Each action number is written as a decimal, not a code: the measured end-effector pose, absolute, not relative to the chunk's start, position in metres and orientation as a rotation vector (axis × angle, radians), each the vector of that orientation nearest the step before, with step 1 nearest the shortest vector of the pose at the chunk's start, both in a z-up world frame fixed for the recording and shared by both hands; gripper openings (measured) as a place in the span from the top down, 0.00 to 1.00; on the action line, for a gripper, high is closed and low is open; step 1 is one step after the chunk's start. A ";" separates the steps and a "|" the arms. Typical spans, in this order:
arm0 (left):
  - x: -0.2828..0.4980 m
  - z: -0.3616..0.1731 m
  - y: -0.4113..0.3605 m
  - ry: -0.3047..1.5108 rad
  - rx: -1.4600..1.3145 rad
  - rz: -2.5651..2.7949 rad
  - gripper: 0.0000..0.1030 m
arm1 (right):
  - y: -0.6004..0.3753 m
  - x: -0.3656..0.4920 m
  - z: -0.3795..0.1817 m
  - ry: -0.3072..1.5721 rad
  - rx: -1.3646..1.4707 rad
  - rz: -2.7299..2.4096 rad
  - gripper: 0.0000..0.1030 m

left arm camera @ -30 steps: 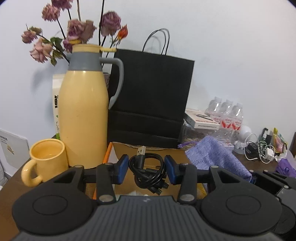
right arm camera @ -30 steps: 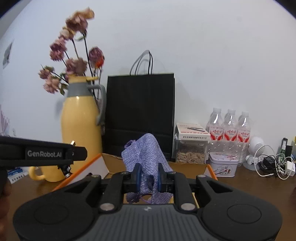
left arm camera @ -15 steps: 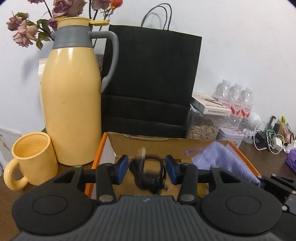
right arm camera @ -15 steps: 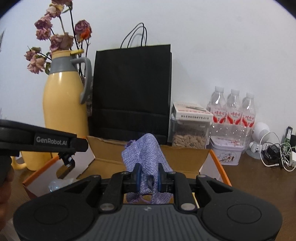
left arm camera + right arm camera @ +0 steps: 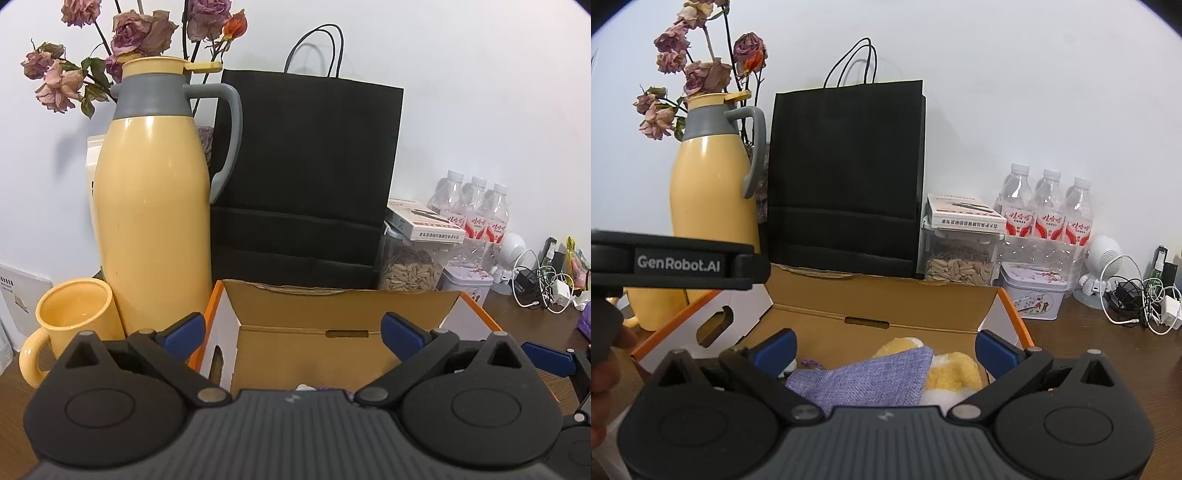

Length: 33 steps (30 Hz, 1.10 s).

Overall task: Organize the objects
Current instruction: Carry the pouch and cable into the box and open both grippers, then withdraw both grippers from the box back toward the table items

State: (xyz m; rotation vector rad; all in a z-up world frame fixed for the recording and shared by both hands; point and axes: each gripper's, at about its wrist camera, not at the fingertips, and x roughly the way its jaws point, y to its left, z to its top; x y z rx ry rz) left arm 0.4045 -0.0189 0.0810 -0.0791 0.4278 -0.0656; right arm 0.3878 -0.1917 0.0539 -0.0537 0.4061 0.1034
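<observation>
Left wrist: your left gripper (image 5: 291, 334) is opening, jaws spread with nothing between them, over the cardboard box (image 5: 332, 306).

Right wrist: your right gripper (image 5: 884, 349) is opening too; the woven purple pouch (image 5: 871, 380) lies below it, on a fuzzy yellow toy (image 5: 955, 373).

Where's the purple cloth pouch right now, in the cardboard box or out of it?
In: the purple pouch lies flat inside the open cardboard box, against something yellow and fluffy.

Yellow thermos (image 5: 151, 218), mug (image 5: 72, 317), black paper bag (image 5: 306, 170) behind
</observation>
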 end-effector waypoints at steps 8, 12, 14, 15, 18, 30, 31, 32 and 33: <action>0.397 0.088 -0.019 0.409 -0.077 -0.071 0.00 | -0.191 0.381 0.060 0.389 -0.052 0.100 0.00; 0.384 0.094 -0.019 0.382 -0.073 -0.072 0.00 | -0.191 0.372 0.067 0.368 -0.057 0.104 0.00; 0.378 0.096 -0.018 0.376 -0.078 -0.070 0.00 | -0.192 0.366 0.071 0.359 -0.060 0.107 0.00; 0.374 0.097 -0.018 0.374 -0.079 -0.070 0.00 | -0.192 0.363 0.072 0.355 -0.062 0.107 0.00; 0.361 0.101 -0.016 0.367 -0.084 -0.070 0.00 | -0.192 0.354 0.076 0.348 -0.069 0.107 0.00; 0.308 0.111 -0.010 0.373 -0.065 -0.057 0.00 | -0.193 0.300 0.091 0.326 -0.119 0.109 0.00; 0.302 0.112 -0.009 0.372 -0.061 -0.057 0.00 | -0.193 0.295 0.092 0.325 -0.121 0.109 0.00; 0.297 0.113 -0.009 0.370 -0.058 -0.056 0.00 | -0.194 0.289 0.093 0.324 -0.123 0.109 0.00; 0.291 0.113 -0.008 0.369 -0.054 -0.055 0.00 | -0.194 0.283 0.094 0.324 -0.125 0.108 0.00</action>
